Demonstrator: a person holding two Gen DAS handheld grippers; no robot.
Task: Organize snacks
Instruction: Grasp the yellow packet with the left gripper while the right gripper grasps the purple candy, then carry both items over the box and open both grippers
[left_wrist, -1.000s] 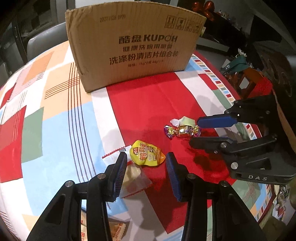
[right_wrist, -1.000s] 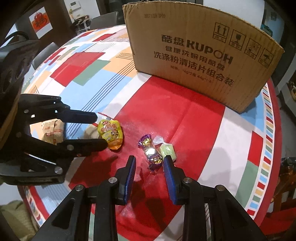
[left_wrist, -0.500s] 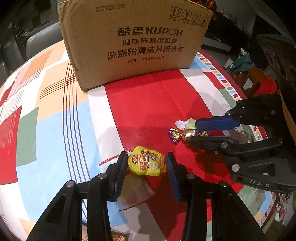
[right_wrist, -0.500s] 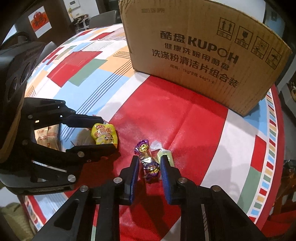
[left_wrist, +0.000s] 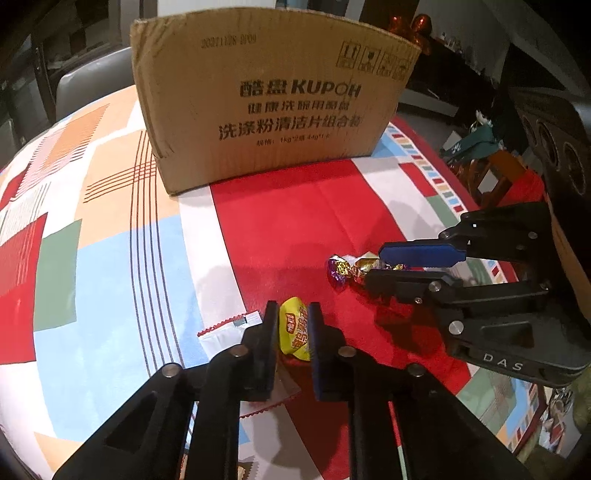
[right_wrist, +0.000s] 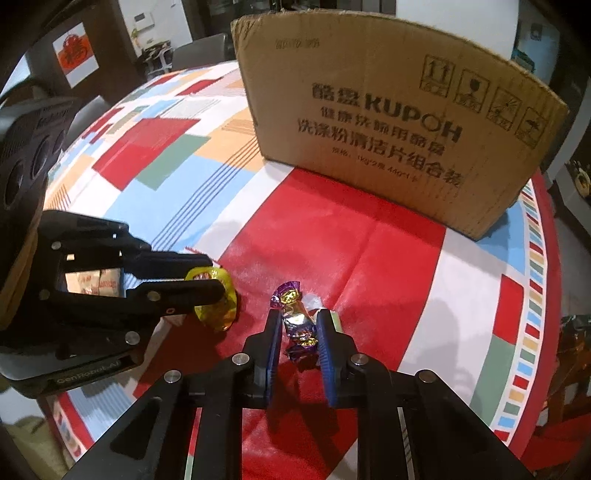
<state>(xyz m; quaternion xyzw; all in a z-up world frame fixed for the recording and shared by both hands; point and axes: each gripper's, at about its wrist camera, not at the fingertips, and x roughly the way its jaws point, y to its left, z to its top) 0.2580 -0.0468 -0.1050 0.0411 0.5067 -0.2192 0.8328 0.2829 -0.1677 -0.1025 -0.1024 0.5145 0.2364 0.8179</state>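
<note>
My left gripper (left_wrist: 293, 308) is shut on a yellow snack packet (left_wrist: 293, 330), squeezed narrow between the pads just above the tablecloth. From the right wrist view, the same left gripper (right_wrist: 216, 275) pinches the yellow packet (right_wrist: 218, 314) from the left. My right gripper (right_wrist: 297, 314) has its jaws closing on a purple-and-gold foil candy (right_wrist: 297, 325), and both blue pads touch its wrapper. In the left wrist view the right gripper (left_wrist: 373, 264) comes in from the right, with the candy's purple twist (left_wrist: 338, 271) sticking out past the fingertips.
A large cardboard box (left_wrist: 277, 99) stands on the patterned tablecloth (left_wrist: 110, 258) behind the snacks. A white sachet (left_wrist: 229, 332) lies under my left fingers. A pale green candy (right_wrist: 334, 317) lies beside my right finger. More packets (right_wrist: 92, 282) lie at the left edge.
Both grippers have closed: the left on the yellow packet, now squeezed narrow, the right on the purple-and-gold candy. Neither hand has shifted much.
</note>
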